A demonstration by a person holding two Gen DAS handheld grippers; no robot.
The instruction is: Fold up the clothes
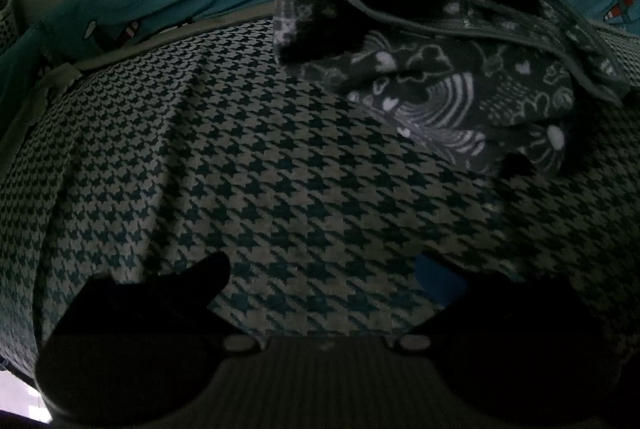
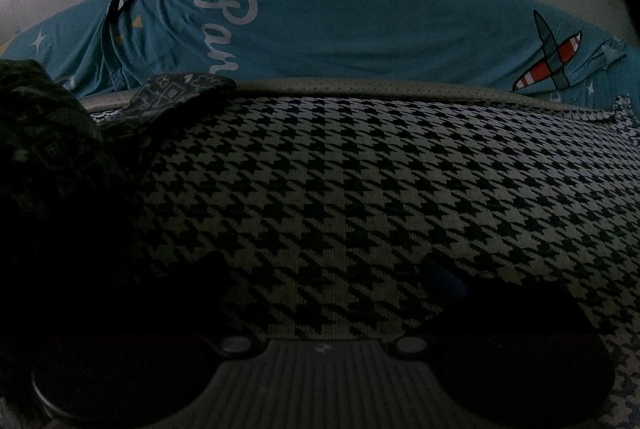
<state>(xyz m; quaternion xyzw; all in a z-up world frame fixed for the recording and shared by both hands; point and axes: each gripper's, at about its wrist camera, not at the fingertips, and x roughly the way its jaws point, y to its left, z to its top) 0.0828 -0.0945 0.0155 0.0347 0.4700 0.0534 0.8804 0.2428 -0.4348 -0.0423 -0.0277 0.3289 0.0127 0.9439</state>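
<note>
Folding is looking barely begun — the dark patterned garment (image 1: 460, 89) is lying in a rumpled heap, with no neat crease showing. Nearest the left wrist camera, the left gripper (image 1: 324, 269) is hanging with its jaws wide apart and empty over the houndstooth blanket (image 1: 240, 169); the garment is sitting beyond and to the right of those jaws, one part appearing to hang down. The right gripper (image 2: 320, 265) is likewise gaping, holding nothing — the garment (image 2: 48, 133) is bunching left of its jaws. Farthest off, a teal printed sheet (image 2: 320, 29) is lying.
</note>
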